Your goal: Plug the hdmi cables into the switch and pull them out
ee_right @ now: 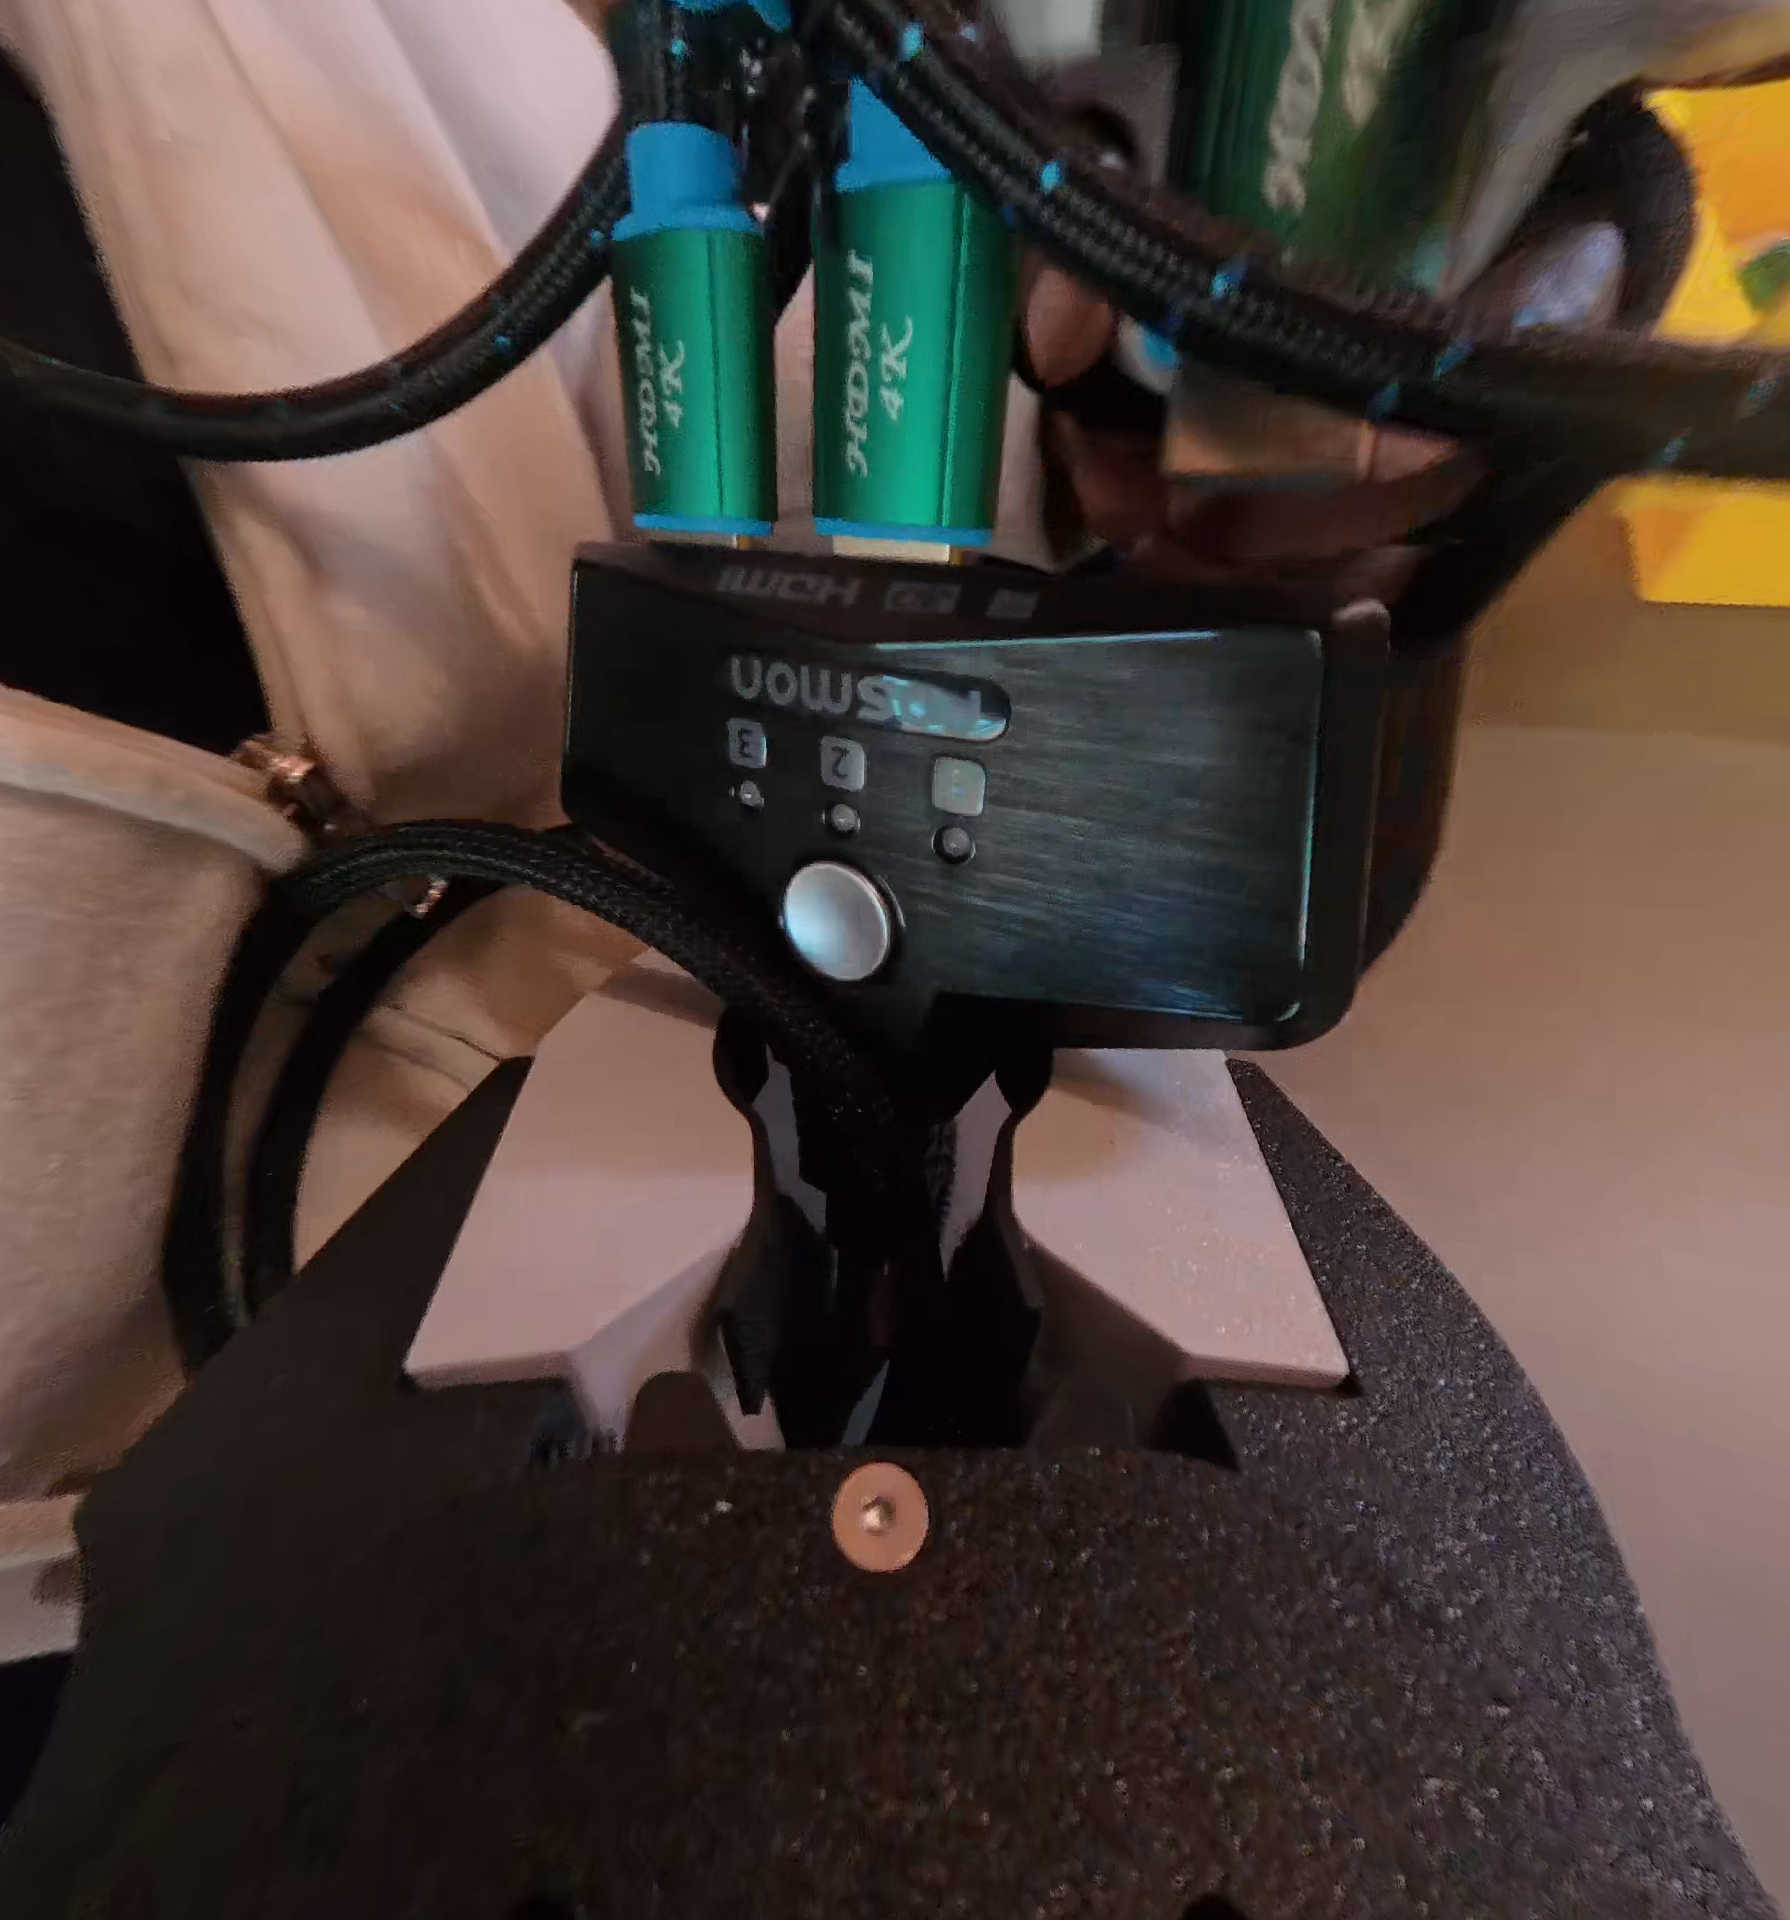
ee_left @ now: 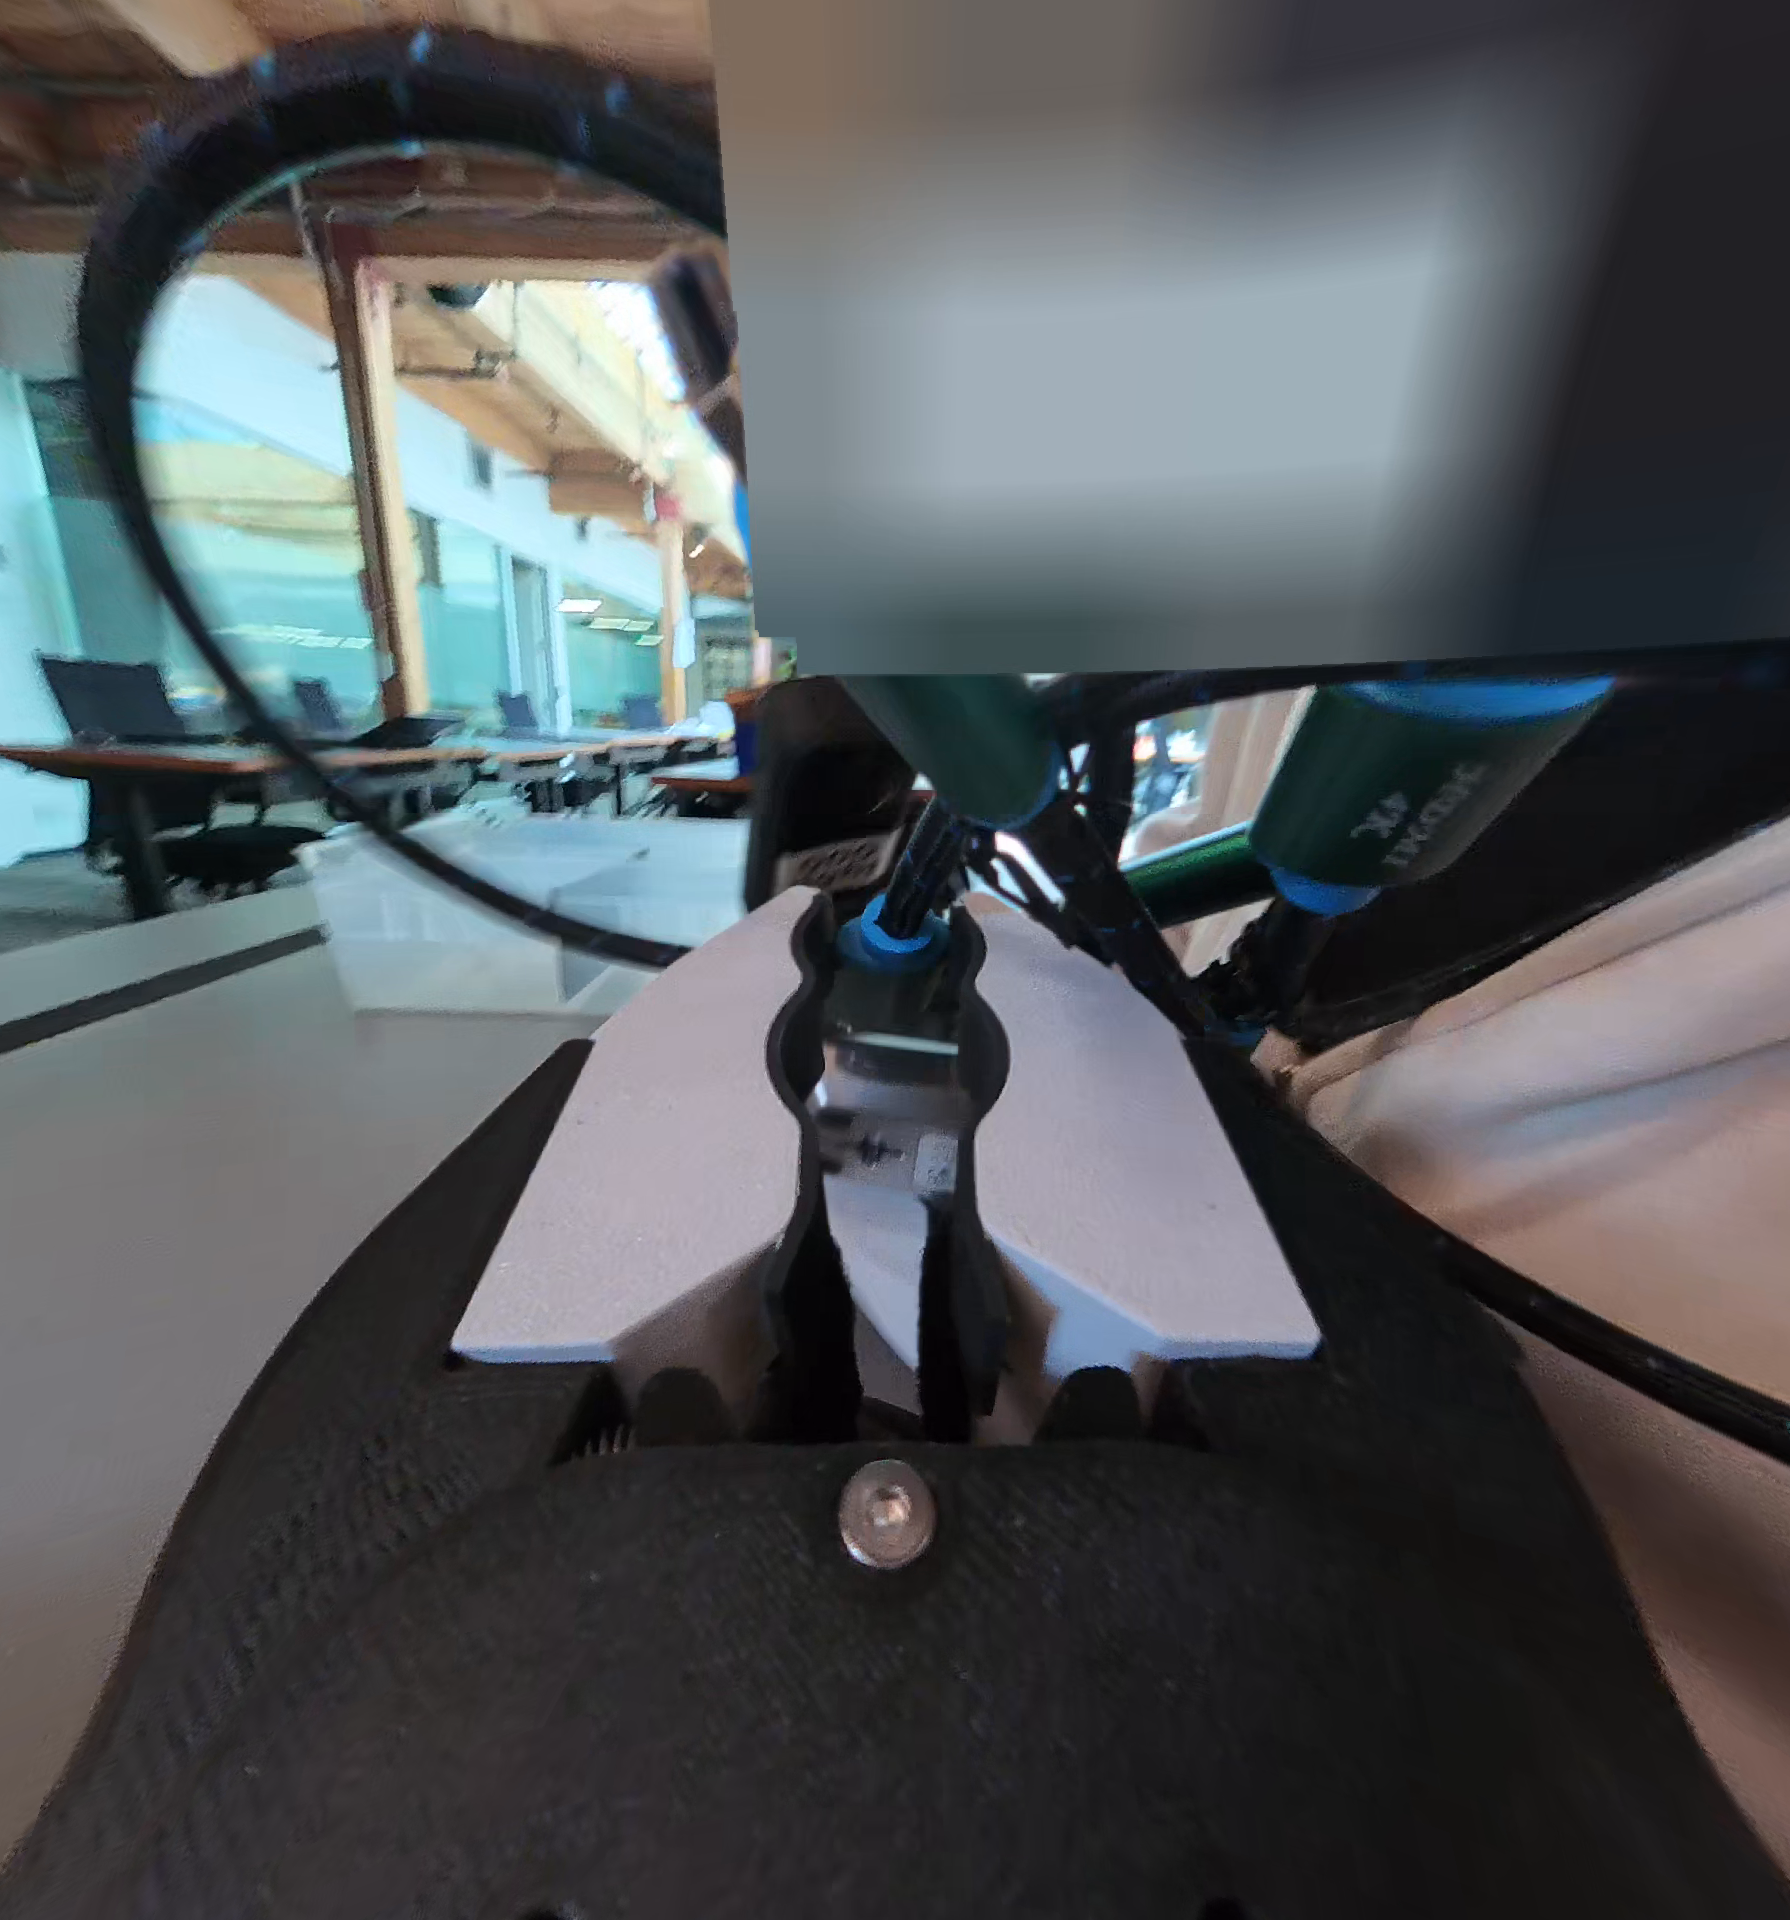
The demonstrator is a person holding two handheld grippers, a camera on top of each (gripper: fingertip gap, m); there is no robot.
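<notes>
Left gripper [ee_left: 889, 1023]: its two white fingers with black pads are clamping a green HDMI plug [ee_left: 889, 997] with a blue collar; the metal tip of the plug is pointing back toward the camera, and its braided cable is leaving forward, away from the camera.
Right gripper [ee_right: 883, 1081]: the fingers are standing close together and are gripping the short black braided cable [ee_right: 662, 914] that is coming out of the near edge of the switch, so the switch is hanging just in front of the fingertips.
Switch [ee_right: 1078, 831]: a black brushed-metal box with a round silver button and three small numbered indicators; it is being held above the table, a little tilted.
Plugged cables: a left green plug [ee_right: 699, 384] and a right green plug [ee_right: 906, 364] are sitting side by side in the far edge of the switch, with a thin strip of gold metal still showing at each port.
Free port: I cannot tell whether anything is sitting in it.
Loose cables: a black braided cable [ee_left: 143, 436] is making a big loop in the left wrist view.
Table [ee_left: 195, 1195]: a pale surface is lying under the left gripper.
Person: a beige sleeve [ee_right: 91, 987] is showing beside the right gripper.
</notes>
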